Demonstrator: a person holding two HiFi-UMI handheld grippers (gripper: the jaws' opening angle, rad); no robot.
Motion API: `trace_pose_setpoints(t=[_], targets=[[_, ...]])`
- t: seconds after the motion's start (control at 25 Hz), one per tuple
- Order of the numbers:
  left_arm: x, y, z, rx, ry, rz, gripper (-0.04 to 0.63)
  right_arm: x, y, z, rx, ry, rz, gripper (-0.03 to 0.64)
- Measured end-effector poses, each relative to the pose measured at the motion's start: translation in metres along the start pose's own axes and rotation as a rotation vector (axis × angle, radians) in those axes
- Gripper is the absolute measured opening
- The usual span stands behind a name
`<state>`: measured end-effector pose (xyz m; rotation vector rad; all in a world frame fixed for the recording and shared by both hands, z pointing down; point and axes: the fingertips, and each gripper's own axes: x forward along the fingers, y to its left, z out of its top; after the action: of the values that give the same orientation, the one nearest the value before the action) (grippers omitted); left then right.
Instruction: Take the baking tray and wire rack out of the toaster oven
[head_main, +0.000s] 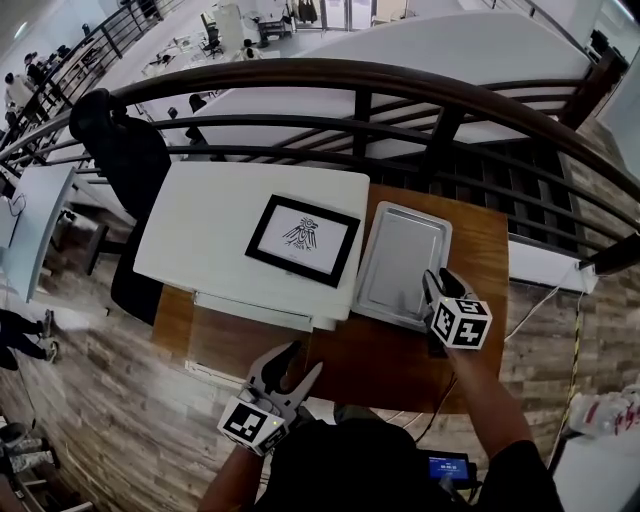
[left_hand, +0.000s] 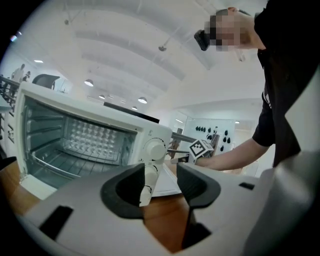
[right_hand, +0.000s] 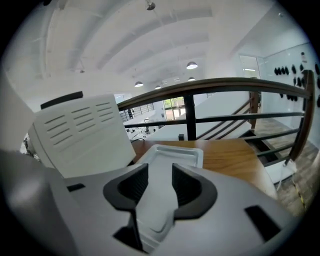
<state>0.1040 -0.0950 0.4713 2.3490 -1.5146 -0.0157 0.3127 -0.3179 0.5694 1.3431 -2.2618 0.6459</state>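
Baking tray (head_main: 400, 262) right of toaster oven (head_main: 200, 230)

Framed picture (head_main: 303, 238); wooden table (head_main: 482, 255); railing (head_main: 330, 68)

Tray (head_main: 403, 262) on table (head_main: 482, 250), rack (left_hand: 60, 162) seemingly inside

Bright, even light falls from ceiling lamps (right_hand: 191, 65); shadows are soft. Views bend at the edges, gripper views darken at corners, and the near tray (right_hand: 160, 205) blurs.
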Motion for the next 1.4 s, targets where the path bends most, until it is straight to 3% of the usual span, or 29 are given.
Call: trace_pose_setpoints(t=[0.2, 0.4, 0.64, 0.8, 0.96, 1.16, 1.4], targets=[[-0.024, 0.019, 0.001, 0.014, 0.021, 0.046, 0.166, -0.055, 0.01, 0.017, -0.008, -0.105, -0.002, 0.1], [-0.045, 0.036, 0.025, 0.063, -0.018, 0.024, 0.146, -0.108, 0.024, 0.032, 0.063, -0.268, -0.062, 0.022], [-0.09, 0.064, 0.039, 0.092, -0.026, 0.007, 0.146, -0.143, 0.081, 0.018, 0.117, -0.348, -0.093, 0.009], [-0.111, 0.09, 0.041, 0.076, -0.027, 0.001, 0.146, -0.148, 0.137, 0.002, 0.153, -0.337, -0.056, 0.005], [-0.123, 0.112, 0.032, 0.055, -0.006, 0.007, 0.133, -0.154, 0.182, -0.007, 0.089, -0.338, -0.046, 0.003], [-0.124, 0.137, 0.017, 0.041, 0.04, -0.013, 0.116, -0.167, 0.209, -0.003, 0.099, -0.368, -0.061, 0.002], [-0.102, 0.163, 0.001, -0.064, 0.08, -0.036, 0.112, -0.173, 0.234, -0.008, 0.149, -0.4, -0.075, 0.0]])
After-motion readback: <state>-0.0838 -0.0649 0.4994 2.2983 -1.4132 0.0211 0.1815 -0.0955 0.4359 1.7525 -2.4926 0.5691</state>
